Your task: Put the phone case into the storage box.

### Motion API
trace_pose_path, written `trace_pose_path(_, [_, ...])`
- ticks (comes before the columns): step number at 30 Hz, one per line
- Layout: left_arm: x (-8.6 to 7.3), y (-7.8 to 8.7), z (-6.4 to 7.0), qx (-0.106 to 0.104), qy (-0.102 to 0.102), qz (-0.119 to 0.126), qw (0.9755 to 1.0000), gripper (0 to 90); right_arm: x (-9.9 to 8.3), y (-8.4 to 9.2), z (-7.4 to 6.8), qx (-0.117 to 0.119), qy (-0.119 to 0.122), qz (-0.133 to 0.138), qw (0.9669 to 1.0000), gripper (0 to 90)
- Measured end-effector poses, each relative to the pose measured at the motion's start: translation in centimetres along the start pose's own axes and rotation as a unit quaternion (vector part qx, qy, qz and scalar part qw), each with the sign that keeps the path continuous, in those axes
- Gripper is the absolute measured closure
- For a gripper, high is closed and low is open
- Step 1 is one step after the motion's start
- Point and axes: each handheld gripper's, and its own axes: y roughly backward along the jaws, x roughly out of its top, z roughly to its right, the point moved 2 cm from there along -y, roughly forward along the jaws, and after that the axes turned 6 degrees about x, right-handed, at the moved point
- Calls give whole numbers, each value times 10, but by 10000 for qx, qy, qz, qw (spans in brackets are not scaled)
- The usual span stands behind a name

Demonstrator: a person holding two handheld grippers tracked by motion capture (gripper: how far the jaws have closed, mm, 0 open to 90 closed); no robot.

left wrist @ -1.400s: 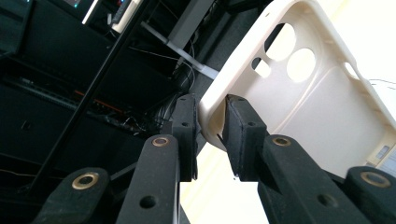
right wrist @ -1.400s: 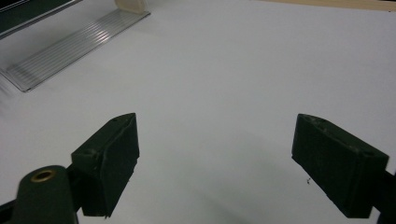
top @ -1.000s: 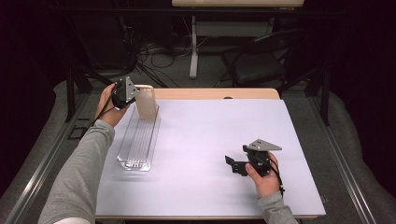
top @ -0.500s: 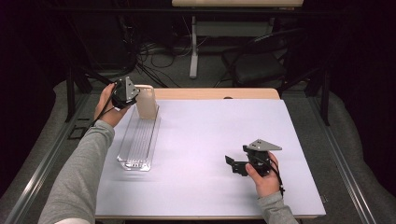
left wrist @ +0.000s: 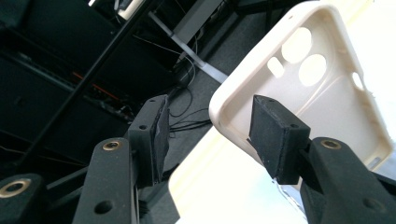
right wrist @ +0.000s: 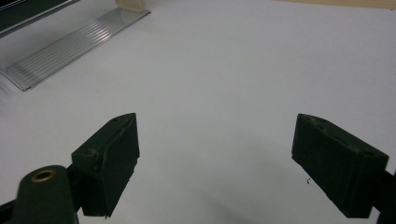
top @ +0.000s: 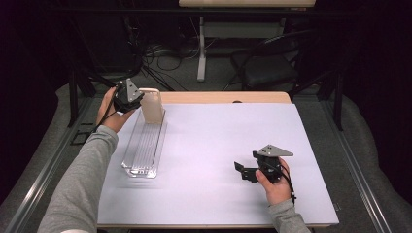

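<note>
Left gripper [left wrist: 208, 135]: jaws apart and they have just been opening; the phone case [left wrist: 317, 88] has its edge between them, one pad in front of the inner wall, the other pad clear of it, so no grip.
Phone case: stands upright at the far end of the clear rack [top: 145, 145], near the table's far left corner (its foot seems to sit in a groove).
Step in hand: letting go of the case after standing it in the rack, as I judge it.
Doing it well: draw the jaws straight back off the rim without brushing it, or the light case may tip.
Materials: cream, soft-looking matt case with rounded corners and round camera holes; rack is clear ribbed plastic, long and narrow.
Right gripper [right wrist: 215, 163]: wide open, empty, over the white table [top: 218, 141].
</note>
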Motion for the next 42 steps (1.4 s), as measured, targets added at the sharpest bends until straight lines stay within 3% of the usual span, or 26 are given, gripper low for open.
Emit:
trace_pose_path(4, [1, 5, -2, -82, 300, -8, 9995, 474, 0, 0, 0, 1, 0, -8, 10000, 143])
trace_pose_path(6, [2, 8, -3, -241, 477, 43, 9986, 478, 0, 0, 0, -5, -35, 0, 10000, 143])
trace_pose_path(11, [1, 13, -3, -292, 563, -150, 9979, 477, 0, -1, 0, -3, -1, -16, 10000, 144])
trace_pose_path(15, [0, 18, -3, -227, 458, -203, 9985, 477, 0, -2, 0, 9, 2, -11, 10000, 143])
trace_pose_path(22, [-4, 31, -9, -413, 761, -208, 9960, 456, 0, -2, 0, 11, -1, -19, 10000, 144])
trace_pose_path(24, [-5, 35, -12, -488, 927, -157, 9944, 456, 0, -2, -1, 24, -6, -29, 10000, 144])
trace_pose_path(28, [-4, 44, -15, -802, 1417, -207, 9864, 457, 0, -3, 0, 18, -21, -28, 10000, 144])
trace_pose_path(30, [-3, 49, -16, -825, 1490, -214, 9852, 455, 0, -4, 0, 21, -22, -17, 10000, 144])
trace_pose_path(32, [-1, 54, -17, -883, 1635, -221, 9823, 435, 0, -4, -1, 27, -25, -37, 10000, 144])
trace_pose_path(37, [0, 67, -18, -1178, 2247, -75, 9672, 425, 0, -4, -1, 31, -19, -16, 10000, 144])
trace_pose_path(40, [1, 73, -18, -1399, 2563, 3, 9564, 382, 0, -4, -1, 31, -17, -18, 10000, 144])
trace_pose_path(42, [2, 77, -17, -1482, 2651, 30, 9528, 339, 0, -4, -1, 32, -18, -22, 10000, 144])
